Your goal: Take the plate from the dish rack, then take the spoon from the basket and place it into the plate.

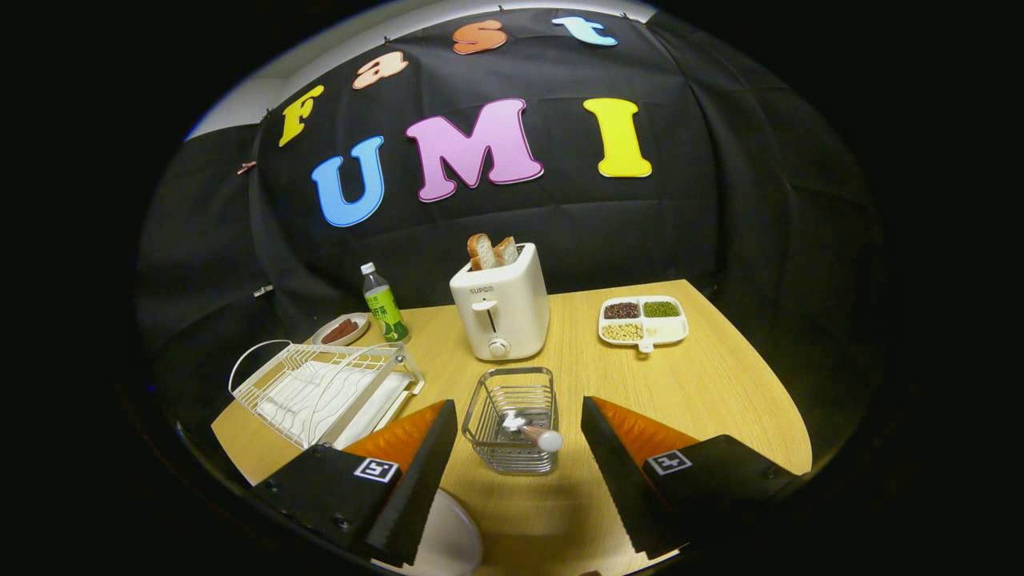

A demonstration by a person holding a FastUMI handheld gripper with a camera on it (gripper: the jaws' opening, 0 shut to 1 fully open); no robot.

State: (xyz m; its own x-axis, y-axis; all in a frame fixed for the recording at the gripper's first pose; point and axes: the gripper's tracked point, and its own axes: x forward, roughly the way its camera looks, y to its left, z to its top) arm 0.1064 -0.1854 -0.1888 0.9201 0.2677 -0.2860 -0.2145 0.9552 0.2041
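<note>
While the gripper [518,448] hangs spread and empty, the white-handled spoon [532,432] lies in the silver wire basket [512,420] between its fingers; a sloppy descent could catch the rim and tip it, short of the white round plate [448,544].

The white plate [448,544] lies flat on the wooden table, out of the dish rack [320,392], a white wire frame that stands to its far left. The spoon [530,432] leans in the wire basket [512,420], pale handle end up over the rim. The basket sits upright just beyond the plate.
</note>
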